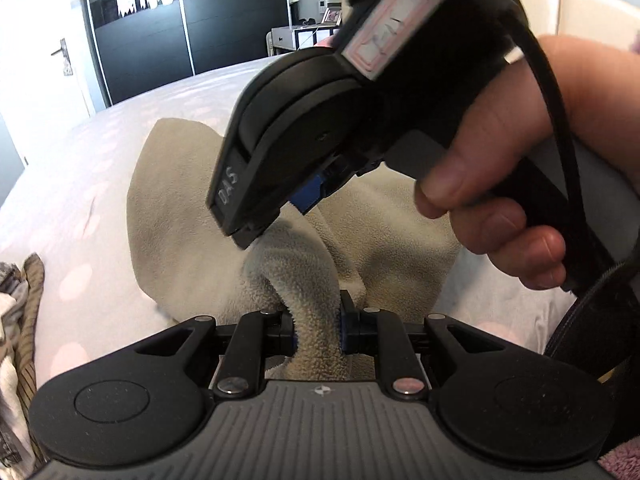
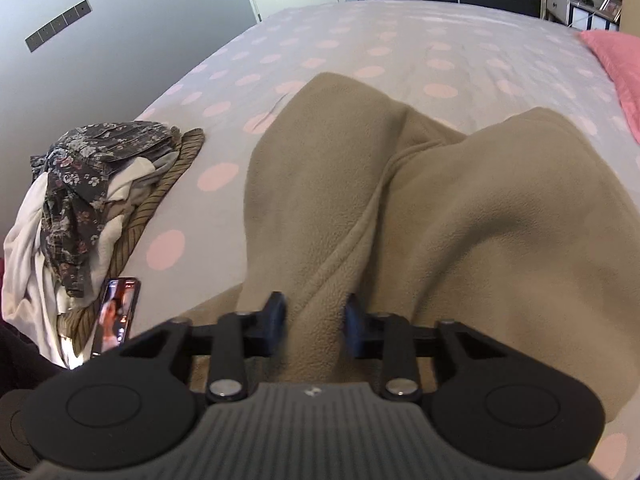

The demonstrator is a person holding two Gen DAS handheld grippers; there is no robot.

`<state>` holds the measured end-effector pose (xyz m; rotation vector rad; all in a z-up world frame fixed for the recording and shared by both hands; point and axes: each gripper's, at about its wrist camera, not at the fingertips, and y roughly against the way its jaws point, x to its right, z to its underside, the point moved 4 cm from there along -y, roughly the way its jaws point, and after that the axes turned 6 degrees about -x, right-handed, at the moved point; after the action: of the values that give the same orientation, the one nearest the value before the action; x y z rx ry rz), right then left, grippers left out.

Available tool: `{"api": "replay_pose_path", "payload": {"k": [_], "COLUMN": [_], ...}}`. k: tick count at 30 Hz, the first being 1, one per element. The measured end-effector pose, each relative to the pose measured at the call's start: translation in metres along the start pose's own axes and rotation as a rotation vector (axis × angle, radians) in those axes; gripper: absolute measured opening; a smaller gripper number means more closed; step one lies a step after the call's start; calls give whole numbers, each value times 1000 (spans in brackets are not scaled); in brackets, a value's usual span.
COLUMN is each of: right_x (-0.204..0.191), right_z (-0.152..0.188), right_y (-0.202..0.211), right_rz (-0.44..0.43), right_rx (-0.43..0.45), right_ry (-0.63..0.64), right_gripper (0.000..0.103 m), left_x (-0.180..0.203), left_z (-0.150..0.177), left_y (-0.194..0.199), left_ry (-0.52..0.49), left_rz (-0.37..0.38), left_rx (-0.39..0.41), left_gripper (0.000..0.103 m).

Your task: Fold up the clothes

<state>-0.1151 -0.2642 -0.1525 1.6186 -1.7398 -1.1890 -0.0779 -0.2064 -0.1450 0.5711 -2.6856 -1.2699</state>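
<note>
A beige fleece garment (image 1: 180, 208) (image 2: 480, 220) lies rumpled on the dotted bedspread (image 2: 400, 32). My left gripper (image 1: 318, 334) is shut on a raised ridge of the fleece, which is pinched between its blue pads. Just beyond it in the left wrist view, my right gripper (image 1: 250, 236) points down with its tips on the same ridge; a hand (image 1: 500, 168) holds its grip. In the right wrist view my right gripper (image 2: 316, 308) has a thick fold of the fleece filling the space between its fingers, pads against the cloth.
A pile of other clothes (image 2: 80, 184) (image 1: 20, 320) sits at the bed's left edge, with a lit phone (image 2: 116, 312) beside it. A pink pillow (image 2: 616, 64) lies at the far right. Dark wardrobe doors (image 1: 140, 40) stand beyond the bed.
</note>
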Motion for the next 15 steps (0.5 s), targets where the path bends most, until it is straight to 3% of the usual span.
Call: {"api": "replay_pose_path", "payload": {"k": [3, 5, 15], "right_x": [7, 20, 153], "right_z": [1, 1, 42], "right_y": [11, 23, 93], "right_rz": [55, 117, 366], "right_rx": [30, 50, 25], "right_ry": [58, 83, -64], "right_gripper": [22, 21, 18], "left_x": [-4, -5, -11], "left_z": [-3, -5, -18], "left_y": [5, 9, 16], "left_ry": [16, 19, 56], "left_rz": [9, 0, 58], "left_rx": [23, 42, 65], "left_gripper": [28, 60, 62]}}
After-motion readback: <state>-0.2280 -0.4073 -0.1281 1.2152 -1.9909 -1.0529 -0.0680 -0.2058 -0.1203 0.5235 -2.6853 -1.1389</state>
